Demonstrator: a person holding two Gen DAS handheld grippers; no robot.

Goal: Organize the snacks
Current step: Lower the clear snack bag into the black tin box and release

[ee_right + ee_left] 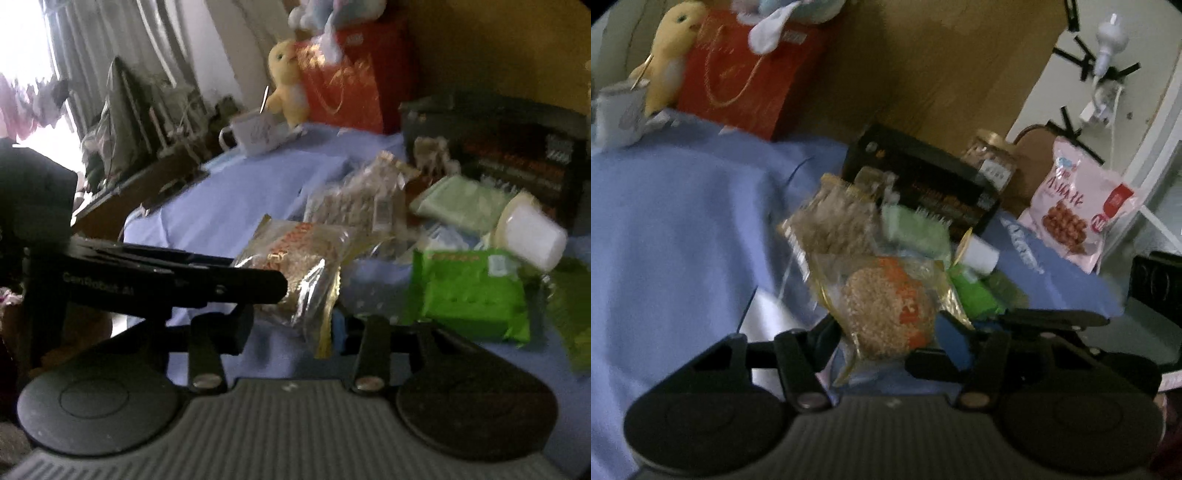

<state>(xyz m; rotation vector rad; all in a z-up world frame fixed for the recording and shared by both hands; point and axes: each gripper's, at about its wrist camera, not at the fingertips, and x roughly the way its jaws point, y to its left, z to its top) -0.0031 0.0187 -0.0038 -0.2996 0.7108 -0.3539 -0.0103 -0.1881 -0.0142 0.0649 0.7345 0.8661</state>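
Note:
My left gripper (886, 343) is shut on a clear gold-edged packet holding a round sesame cake (886, 314), lifted over the blue cloth. The same packet (295, 280) shows in the right wrist view with the left gripper's finger (236, 282) clamped on it. My right gripper (291, 332) sits just below and behind that packet; its jaws stand apart and grip nothing. Behind lie a clear packet of brown snacks (831, 218), a pale green packet (916, 229), a bright green packet (469, 291) and a white cup (532, 236).
A black box (923, 184) stands at the back, with a jar (990, 158) and a pink snack bag (1078, 210) to its right. A red gift bag (738, 74), yellow plush duck (672, 51) and white mug (620, 110) stand at the far left. The blue cloth (683, 221) covers the surface.

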